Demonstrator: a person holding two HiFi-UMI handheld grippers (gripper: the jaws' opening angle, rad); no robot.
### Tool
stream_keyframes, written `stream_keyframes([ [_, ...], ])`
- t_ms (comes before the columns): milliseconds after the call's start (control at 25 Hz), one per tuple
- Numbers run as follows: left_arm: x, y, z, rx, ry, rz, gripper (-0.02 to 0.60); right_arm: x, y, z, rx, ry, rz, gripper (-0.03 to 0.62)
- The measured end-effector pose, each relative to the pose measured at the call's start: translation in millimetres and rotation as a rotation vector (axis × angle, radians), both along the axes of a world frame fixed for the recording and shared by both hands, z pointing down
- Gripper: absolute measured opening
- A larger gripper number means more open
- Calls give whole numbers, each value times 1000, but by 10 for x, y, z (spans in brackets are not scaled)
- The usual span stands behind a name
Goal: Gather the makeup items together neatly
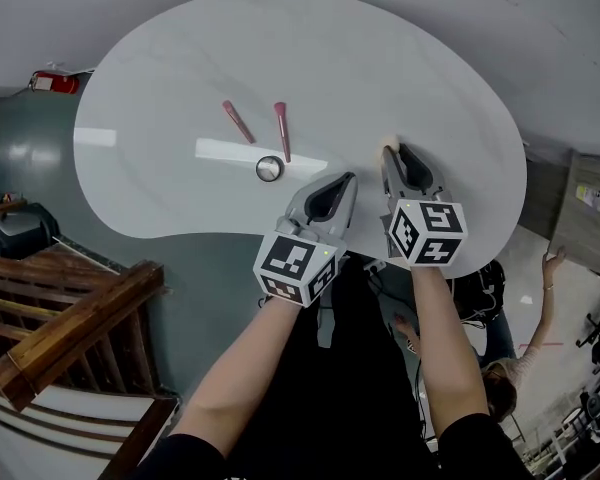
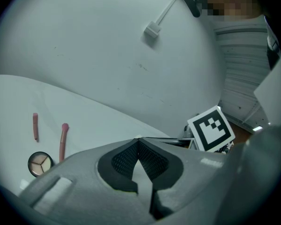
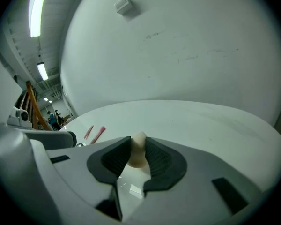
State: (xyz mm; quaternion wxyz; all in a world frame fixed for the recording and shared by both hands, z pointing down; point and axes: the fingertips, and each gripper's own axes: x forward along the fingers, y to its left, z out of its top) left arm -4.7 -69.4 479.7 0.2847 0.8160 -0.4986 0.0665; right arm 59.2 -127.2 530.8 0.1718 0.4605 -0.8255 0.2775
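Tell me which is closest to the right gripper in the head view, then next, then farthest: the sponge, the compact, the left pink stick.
1. sponge: pinched in the right gripper jaws.
2. compact: off to its left, mid-table.
3. left pink stick: farther left and farther back.

Both bare forearms reached forward side by side. The left arm [image 1: 235,378] angled inward and the right arm [image 1: 445,338] ran nearly straight. The left gripper [image 1: 347,179] pointed up and rightward in the head view, and its jaw tips met with nothing between them. The right gripper [image 1: 396,152] sat just beside it, close but not touching, and pointed ahead. Its jaws were clamped on a cream sponge [image 3: 137,157], with a pad pressing each side. The left cube [image 1: 296,266] and right cube [image 1: 427,231] faced the head camera.
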Motion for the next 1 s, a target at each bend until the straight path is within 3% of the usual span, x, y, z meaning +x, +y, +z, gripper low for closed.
stream_keyframes([
  [720,-7,251,8,-14,-14,38,8,18,379,143,83,210,-38,130],
  [1000,-21,378,-74,-1,-13,65,8,21,483,127,79,240,-35,152],
])
